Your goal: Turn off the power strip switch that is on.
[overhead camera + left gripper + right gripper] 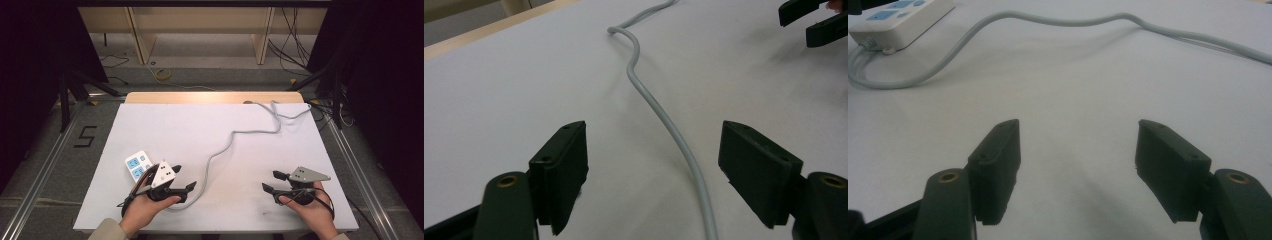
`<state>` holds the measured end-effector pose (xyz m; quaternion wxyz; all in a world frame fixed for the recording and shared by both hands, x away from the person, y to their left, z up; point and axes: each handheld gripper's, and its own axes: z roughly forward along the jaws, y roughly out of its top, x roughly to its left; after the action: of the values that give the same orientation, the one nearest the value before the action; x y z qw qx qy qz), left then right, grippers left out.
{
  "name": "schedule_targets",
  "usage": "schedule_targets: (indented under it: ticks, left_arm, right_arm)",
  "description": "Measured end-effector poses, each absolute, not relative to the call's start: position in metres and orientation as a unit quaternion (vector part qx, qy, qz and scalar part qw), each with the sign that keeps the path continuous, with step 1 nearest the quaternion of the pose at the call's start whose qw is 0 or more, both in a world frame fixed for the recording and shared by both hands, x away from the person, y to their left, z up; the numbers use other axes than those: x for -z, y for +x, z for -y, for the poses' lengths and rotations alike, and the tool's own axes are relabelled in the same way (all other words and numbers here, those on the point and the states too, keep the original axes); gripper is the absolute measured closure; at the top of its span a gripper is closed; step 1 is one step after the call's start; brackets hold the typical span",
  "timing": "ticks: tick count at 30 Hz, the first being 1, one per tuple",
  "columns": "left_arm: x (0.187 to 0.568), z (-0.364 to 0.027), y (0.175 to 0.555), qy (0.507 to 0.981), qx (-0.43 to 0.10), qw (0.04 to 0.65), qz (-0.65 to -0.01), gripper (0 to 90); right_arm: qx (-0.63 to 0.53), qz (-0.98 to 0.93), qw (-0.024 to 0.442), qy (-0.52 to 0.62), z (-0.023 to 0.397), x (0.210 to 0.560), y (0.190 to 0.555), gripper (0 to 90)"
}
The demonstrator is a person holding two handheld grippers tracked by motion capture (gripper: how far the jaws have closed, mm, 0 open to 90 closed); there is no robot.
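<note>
Nothing is grasped yet: left gripper (184,179) and right gripper (272,182) both released, the cable (659,107) and power strip (138,164) lying untouched at lower left of the desk (200,125).

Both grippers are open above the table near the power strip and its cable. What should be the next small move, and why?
Probably lower the left gripper onto the grey cable and close. Its jaws stand wide open with the cable running between them on the white table, not yet pinched. The right gripper is open over bare table, farther from the cable and the power strip.
</note>
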<state>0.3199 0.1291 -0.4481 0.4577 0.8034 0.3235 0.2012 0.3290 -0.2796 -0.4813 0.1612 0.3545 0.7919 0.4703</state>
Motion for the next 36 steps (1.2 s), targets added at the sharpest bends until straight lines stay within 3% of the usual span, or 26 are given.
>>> schedule_targets:
  ticks: [8,10,19,23,36]
  left_arm:
    - [0.447,-0.131,0.319,0.804,-0.203,0.455,-0.324,29.1]
    - [0.447,-0.131,0.318,0.804,-0.202,0.456,-0.324,33.2]
    - [0.438,-0.136,0.319,0.798,-0.235,0.456,-0.317,76.2]
    - [0.434,-0.138,0.319,0.794,-0.241,0.458,-0.319,88.6]
    - [0.426,-0.145,0.32,0.79,-0.242,0.458,-0.329,89.7]
  right_arm:
    - [-0.471,-0.793,0.162,0.352,0.278,0.481,0.328,35.7]
    - [-0.471,-0.792,0.161,0.352,0.278,0.481,0.328,35.7]
    - [-0.47,-0.793,0.161,0.352,0.278,0.481,0.329,35.7]
    - [-0.47,-0.794,0.16,0.352,0.277,0.481,0.329,35.7]
    - [-0.469,-0.794,0.16,0.352,0.278,0.481,0.329,35.7]
